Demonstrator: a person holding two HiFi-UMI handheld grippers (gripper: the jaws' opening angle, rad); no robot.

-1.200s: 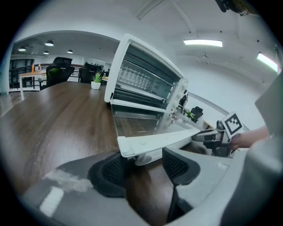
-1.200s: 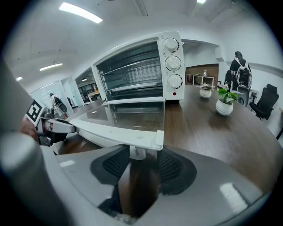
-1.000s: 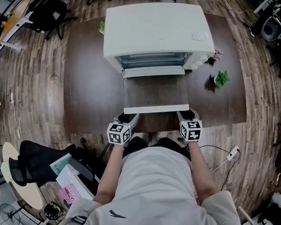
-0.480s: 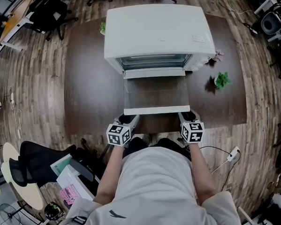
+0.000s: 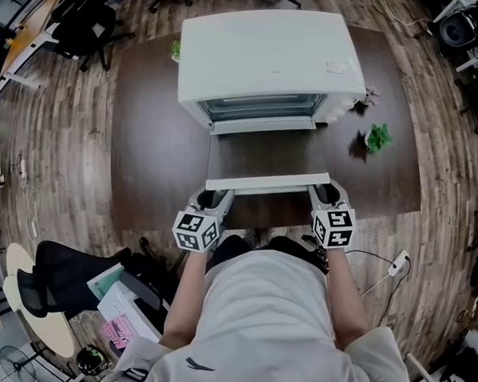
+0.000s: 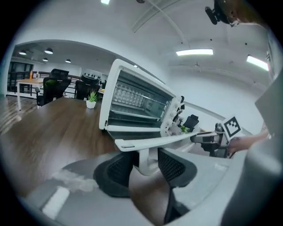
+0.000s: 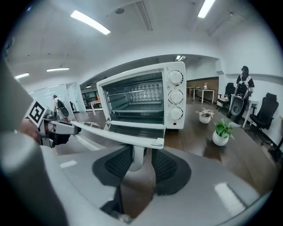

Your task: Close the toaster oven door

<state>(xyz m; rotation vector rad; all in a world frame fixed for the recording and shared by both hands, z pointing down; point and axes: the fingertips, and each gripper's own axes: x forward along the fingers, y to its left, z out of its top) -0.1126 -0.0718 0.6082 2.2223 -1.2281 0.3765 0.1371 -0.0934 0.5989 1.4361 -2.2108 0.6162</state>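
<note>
Toaster oven [image 5: 270, 60] sits back-centre on the bench [image 5: 153, 158], with its opening facing the person. Door [image 5: 265, 152] is open, folded out toward the bench's front edge and lying close to level. White handle [image 5: 263, 183] runs across the door's free edge, just short of the bench's front edge.

Left hand-held gripper [image 6: 146, 156]: at the handle's left end, coming in from the front edge, nose tilted down. Jaws straddle the left post [image 6: 145, 167], and the bar crosses just above the pads. Jaws have just been closing with the post between them. The pads look seated on both its sides, so it is pinching the post.

Right hand-held gripper [image 7: 141, 154]: mirror image at the handle's right end. Jaws have just been closing round the right post [image 7: 138, 161], bar on top of the pads, and the pads look clamped on the post.

The two grippers are well apart, one per handle end. The door lies between them and the oven cavity.

Three knobs [image 7: 175, 95] are stacked on the right of the oven front. A small potted plant [image 5: 377, 135] stands on the bench right of the oven. Another plant [image 5: 174, 45] stands by the oven's back-left corner.
</note>
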